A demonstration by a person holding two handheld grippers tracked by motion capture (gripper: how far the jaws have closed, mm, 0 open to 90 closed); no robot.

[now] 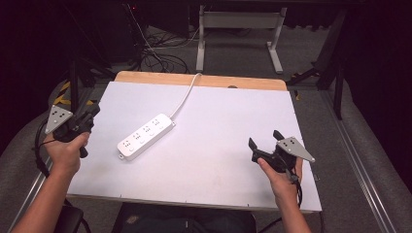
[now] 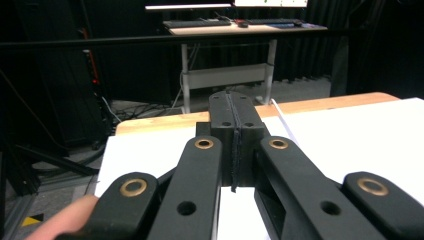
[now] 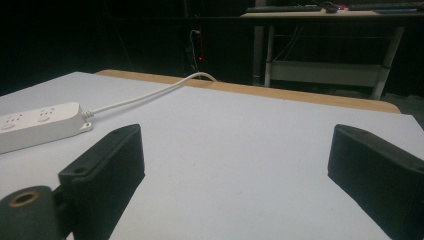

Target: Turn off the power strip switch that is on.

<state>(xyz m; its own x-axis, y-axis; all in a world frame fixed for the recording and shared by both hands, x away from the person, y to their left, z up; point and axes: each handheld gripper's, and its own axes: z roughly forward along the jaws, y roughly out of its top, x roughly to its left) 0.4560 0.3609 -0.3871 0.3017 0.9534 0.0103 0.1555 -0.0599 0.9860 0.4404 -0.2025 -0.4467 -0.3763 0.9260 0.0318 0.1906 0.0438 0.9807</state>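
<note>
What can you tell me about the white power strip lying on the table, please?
The power strip is a long white block, seemingly plastic, with rounded ends and a row of socket groups on its top face. It lies flat and diagonal on the white table, left of centre. Its white cord runs from the far end over the table's back edge. Nothing is plugged in, and neither gripper touches it.

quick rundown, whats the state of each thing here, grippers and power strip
left gripper: shut, nothing between the jaws
right gripper: open, nothing between the jaws
power strip: lying flat on the white table, sockets up, nothing plugged in, untouched
</note>
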